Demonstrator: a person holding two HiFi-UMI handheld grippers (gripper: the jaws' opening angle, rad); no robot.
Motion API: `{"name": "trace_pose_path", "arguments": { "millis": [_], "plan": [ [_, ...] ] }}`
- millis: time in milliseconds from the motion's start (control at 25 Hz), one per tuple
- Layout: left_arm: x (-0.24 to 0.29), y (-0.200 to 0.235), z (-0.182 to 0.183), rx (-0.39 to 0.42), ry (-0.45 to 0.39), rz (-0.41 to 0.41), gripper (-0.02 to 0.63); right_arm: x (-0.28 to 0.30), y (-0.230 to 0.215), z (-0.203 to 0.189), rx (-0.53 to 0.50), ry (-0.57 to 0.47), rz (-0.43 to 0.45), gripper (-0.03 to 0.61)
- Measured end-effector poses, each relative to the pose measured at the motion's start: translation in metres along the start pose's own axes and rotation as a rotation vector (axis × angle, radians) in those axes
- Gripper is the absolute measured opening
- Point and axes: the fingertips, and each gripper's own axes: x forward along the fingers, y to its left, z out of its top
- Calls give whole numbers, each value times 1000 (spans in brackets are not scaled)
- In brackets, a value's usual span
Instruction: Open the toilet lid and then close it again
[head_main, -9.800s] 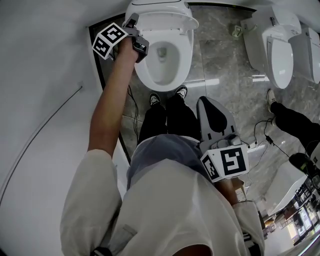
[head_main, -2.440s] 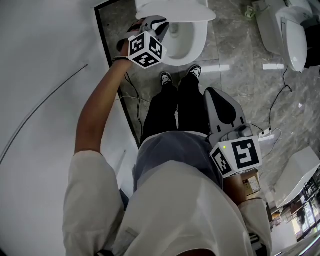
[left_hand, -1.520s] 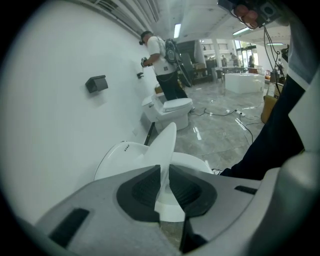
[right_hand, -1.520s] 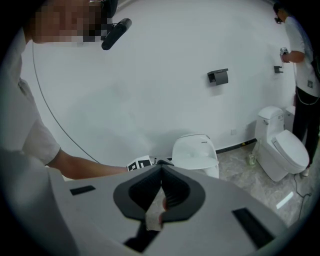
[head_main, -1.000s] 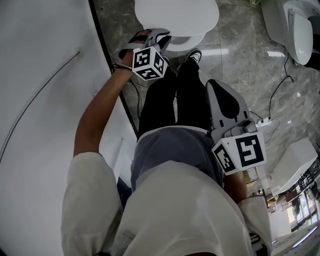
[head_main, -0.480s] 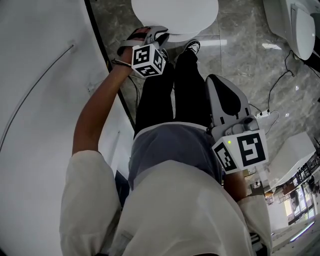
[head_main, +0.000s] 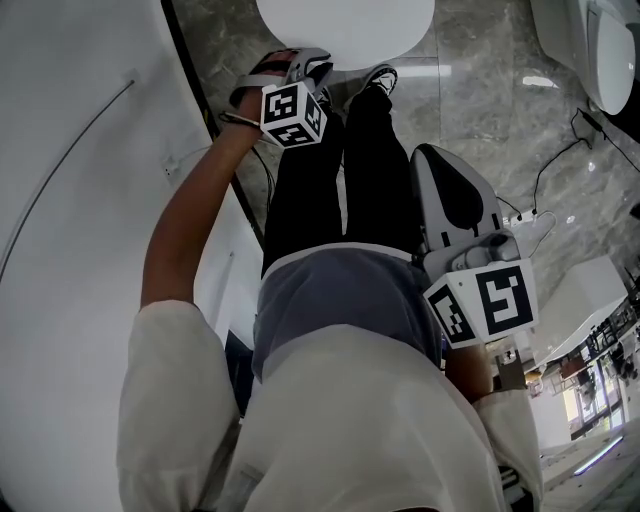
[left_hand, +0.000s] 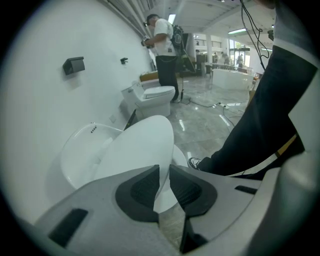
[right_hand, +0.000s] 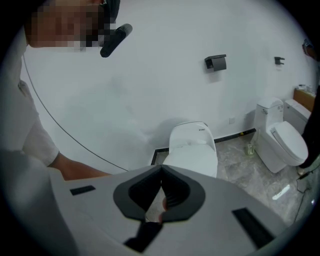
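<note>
The white oval lid (left_hand: 135, 150) (glossy, plain) slants low over the toilet (left_hand: 75, 157), its front edge pinched in the left hand-held gripper (left_hand: 164, 172).

Overhead head view; gripper views toward toilet lid (right_hand: 192, 159)

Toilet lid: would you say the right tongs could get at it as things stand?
Probably yes, reaching forward. The right tongs hang shut beside the person's leg, and their own view looks straight at the toilet lid with nothing between. The left tongs hold only its front rim.
</note>
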Motion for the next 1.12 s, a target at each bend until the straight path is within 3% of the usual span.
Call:
{"name": "trace_pose_path", "arguments": {
  "millis": [440, 1120],
  "plan": [
    [26, -23, -15, -49, 41, -58, 54, 10, -14, -15, 7, 26, -9, 11],
    [67, -50, -43, -153, 92, -73, 57, 35, -30, -42, 25, 85, -12, 11]
  ]
}}
